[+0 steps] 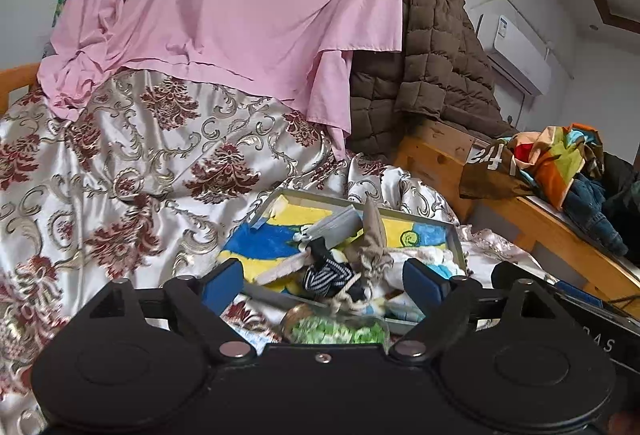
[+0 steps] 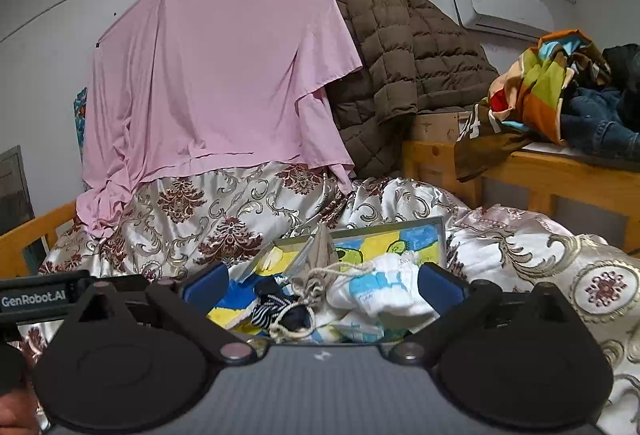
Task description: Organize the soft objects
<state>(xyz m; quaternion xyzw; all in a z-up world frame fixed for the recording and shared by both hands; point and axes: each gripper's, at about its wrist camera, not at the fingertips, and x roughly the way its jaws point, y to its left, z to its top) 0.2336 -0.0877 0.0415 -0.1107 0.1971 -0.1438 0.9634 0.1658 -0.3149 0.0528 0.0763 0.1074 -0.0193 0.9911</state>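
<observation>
A silver-framed tray (image 1: 400, 212) (image 2: 384, 228) with a blue and yellow fuzzy base lies on the bed. Piled on it are a striped black-and-white sock (image 1: 324, 273) (image 2: 266, 309), a beige drawstring pouch (image 1: 372, 239) (image 2: 320, 247) and a white-and-blue cloth bundle (image 1: 432, 259) (image 2: 380, 287). A jar of green bits (image 1: 340, 331) lies just before the left gripper (image 1: 323, 285), which stands open with its blue pads clear of the pile. The right gripper (image 2: 324, 287) is open wide, facing the same pile; its pads touch nothing.
A patterned satin bedspread (image 1: 120, 163) covers the bed. Behind it hang a pink sheet (image 1: 224, 3) and a brown quilted coat (image 1: 432, 67). At the right, a wooden bench (image 2: 560, 171) carries a heap of colourful clothes (image 2: 560, 83). An air conditioner (image 2: 504, 9) is mounted on the wall.
</observation>
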